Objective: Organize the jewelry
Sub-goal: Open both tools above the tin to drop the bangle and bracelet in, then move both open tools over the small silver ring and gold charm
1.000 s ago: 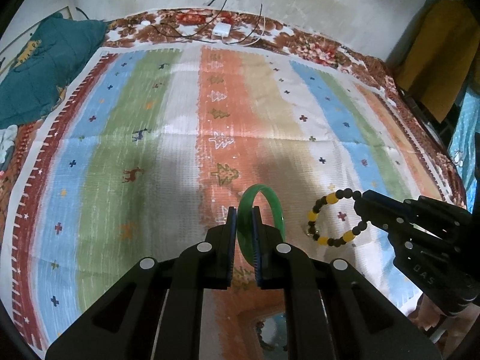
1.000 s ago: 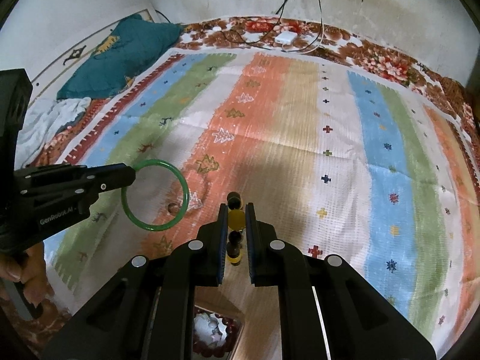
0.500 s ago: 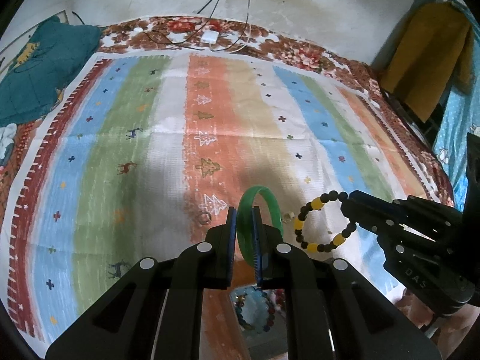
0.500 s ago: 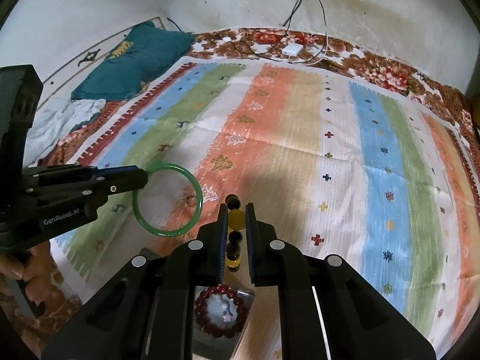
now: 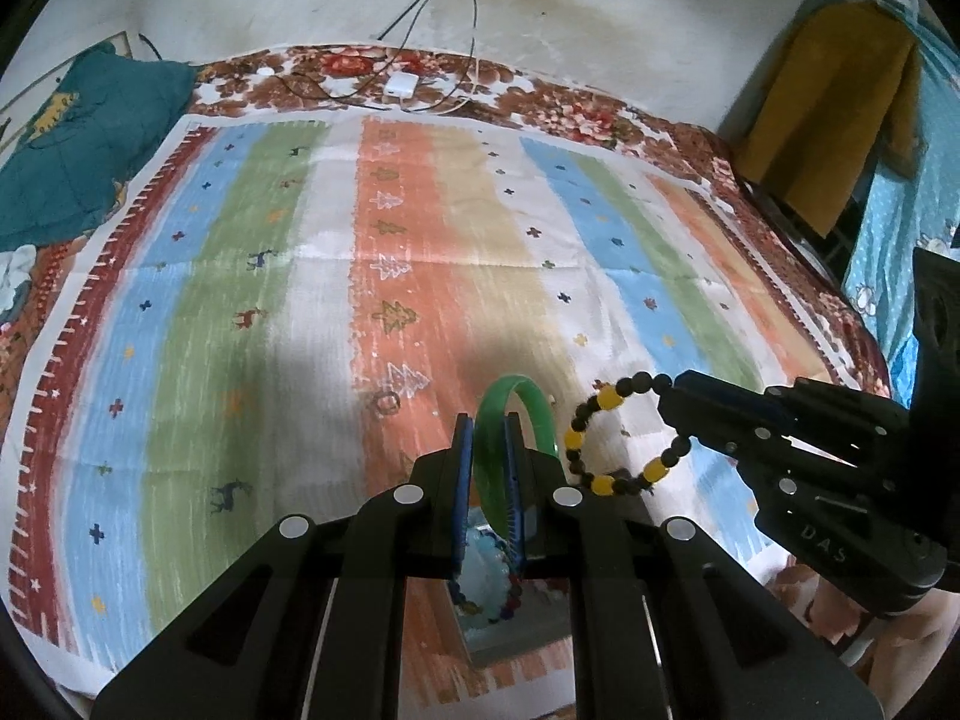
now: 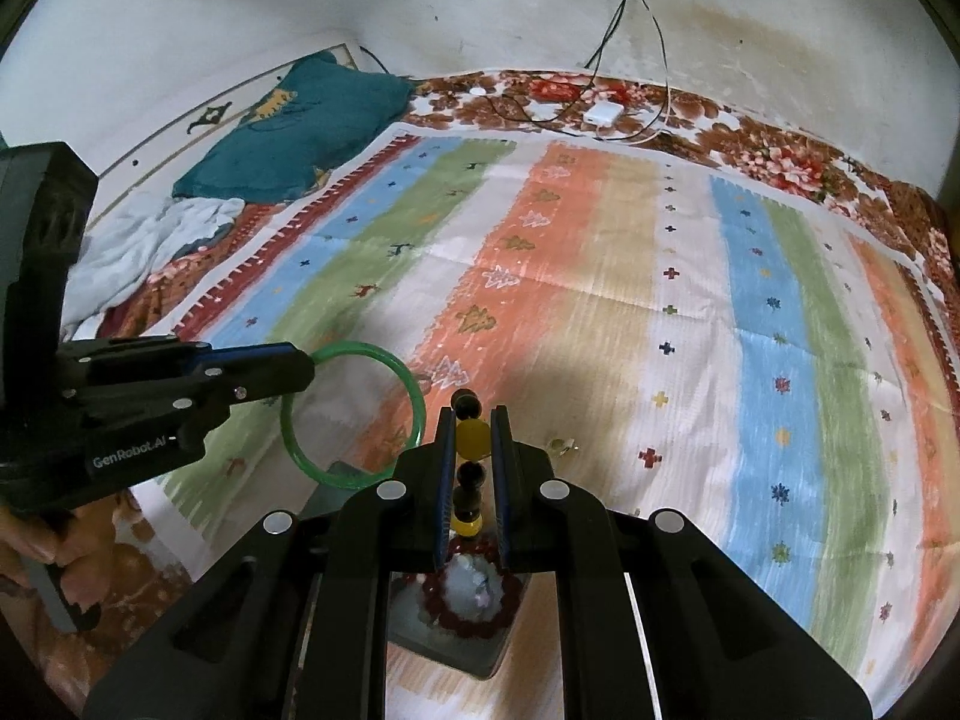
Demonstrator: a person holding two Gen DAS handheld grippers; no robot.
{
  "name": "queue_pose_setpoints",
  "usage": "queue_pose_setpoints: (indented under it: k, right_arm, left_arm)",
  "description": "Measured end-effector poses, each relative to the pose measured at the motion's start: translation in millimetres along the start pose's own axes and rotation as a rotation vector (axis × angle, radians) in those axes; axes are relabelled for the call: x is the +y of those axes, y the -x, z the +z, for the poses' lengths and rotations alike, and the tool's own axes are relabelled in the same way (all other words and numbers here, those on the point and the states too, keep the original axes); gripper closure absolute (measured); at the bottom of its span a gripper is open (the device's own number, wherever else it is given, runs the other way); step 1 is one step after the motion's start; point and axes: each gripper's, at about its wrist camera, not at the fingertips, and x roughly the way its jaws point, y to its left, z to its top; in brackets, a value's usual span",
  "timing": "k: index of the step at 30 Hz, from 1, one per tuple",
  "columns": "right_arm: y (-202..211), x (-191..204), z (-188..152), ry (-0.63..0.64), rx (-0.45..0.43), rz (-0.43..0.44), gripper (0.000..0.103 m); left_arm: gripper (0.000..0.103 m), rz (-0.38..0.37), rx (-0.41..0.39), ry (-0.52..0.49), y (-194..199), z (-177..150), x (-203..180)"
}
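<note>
Green bangle [image 5: 493,438] clamped in left gripper [image 5: 487,420]

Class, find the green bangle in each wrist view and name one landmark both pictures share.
Left wrist view: green bangle stands edge-on at lower centre, pinched in the left tongs.
Right wrist view: green bangle shows as an open ring at lower left, at the left tongs' tip.
Shared landmark: the white charger by the far wall.
</note>
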Motion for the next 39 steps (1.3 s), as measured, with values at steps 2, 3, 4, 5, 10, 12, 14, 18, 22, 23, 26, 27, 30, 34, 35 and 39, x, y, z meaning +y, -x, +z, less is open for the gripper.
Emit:
queue_pose_setpoints:
  k: [2, 3, 4, 5, 10, 12, 14, 18, 22, 23, 26, 27, 30, 34, 35, 39]
  right_arm:
    - [3.2, 1.8, -4.6, 0.003, 0.001, 0.004, 0.091]
    - [4.2, 2.1, -6.6, 0.003, 0.002, 0.006, 0.091]
    - [5.1, 2.8, -8.1, 0.004, 0.003, 0.007, 0.091]
    - [5.8, 3.4, -9.9, 0.005, 0.006, 0.01, 0.091]
    - [9.7, 6.0, -15.6, 0.01, 0.009, 0.022, 0.091]
    - [10.8, 8.4, -18.9, 0.021, 0.02, 0.044, 0.091]
    - [9.6, 8.1, -22.2, 0.019, 0.031, 0.052, 0.091]
    - [4.9, -0.5, -24.5, -0.02, 0.044, 0.033, 0.062]
    - [-1.5, -7.9, -23.6, -0.044, 0.055, 0.008, 0.049]
    - [-5.0, -9.5, -23.3, -0.048, 0.063, 0.002, 0.047]
    - [-14.7, -14.8, -20.7, -0.057, 0.083, -0.015, 0.043]
    - [-16.9, -16.5, -19.3, -0.06, 0.085, -0.02, 0.042]
    - [-22.3, -20.5, -15.3, -0.064, 0.088, -0.032, 0.035]
    - [-30.4, -25.5, -9.6, -0.072, 0.096, -0.049, 0.032]
    - [-32.7, -27.2, -8.5, -0.076, 0.099, -0.054, 0.032]
    - [-42.6, -34.1, -6.2, -0.098, 0.122, -0.063, 0.032]
  left_arm:
    - [0.094, -0.001, 0.001, -0.008, 1.4, -3.3, -2.4]
    - [0.094, -0.002, 0.002, -0.012, 1.9, -4.7, -3.2]
    - [0.094, -0.003, 0.002, -0.016, 2.5, -6.6, -4.6]
    - [0.094, -0.003, 0.004, -0.018, 2.6, -7.8, -5.4]
    - [0.093, -0.014, 0.017, -0.015, 2.9, -15.1, -7.6]
    - [0.093, -0.031, 0.034, -0.005, 1.7, -17.8, -6.8]
    - [0.092, -0.044, 0.065, 0.006, -2.1, -20.8, -5.5]
    - [0.054, -0.002, 0.085, 0.02, -8.4, -21.9, 0.6]
    - [0.046, 0.034, 0.068, 0.046, -8.6, -17.4, 11.6]
    - [0.044, 0.043, 0.066, 0.047, -9.3, -16.5, 13.1]
    - [0.042, 0.068, 0.073, 0.065, -16.0, -12.2, 21.8]
    - [0.041, 0.07, 0.076, 0.068, -17.5, -10.9, 23.6]
    - [0.036, 0.086, 0.075, 0.073, -21.3, -6.2, 27.9]
    - [0.03, 0.091, 0.084, 0.09, -29.7, 0.1, 34.8]
    - [0.028, 0.092, 0.09, 0.094, -33.1, 1.6, 36.8]
    - [0.023, 0.103, 0.11, 0.097, -44.6, 5.4, 41.3]
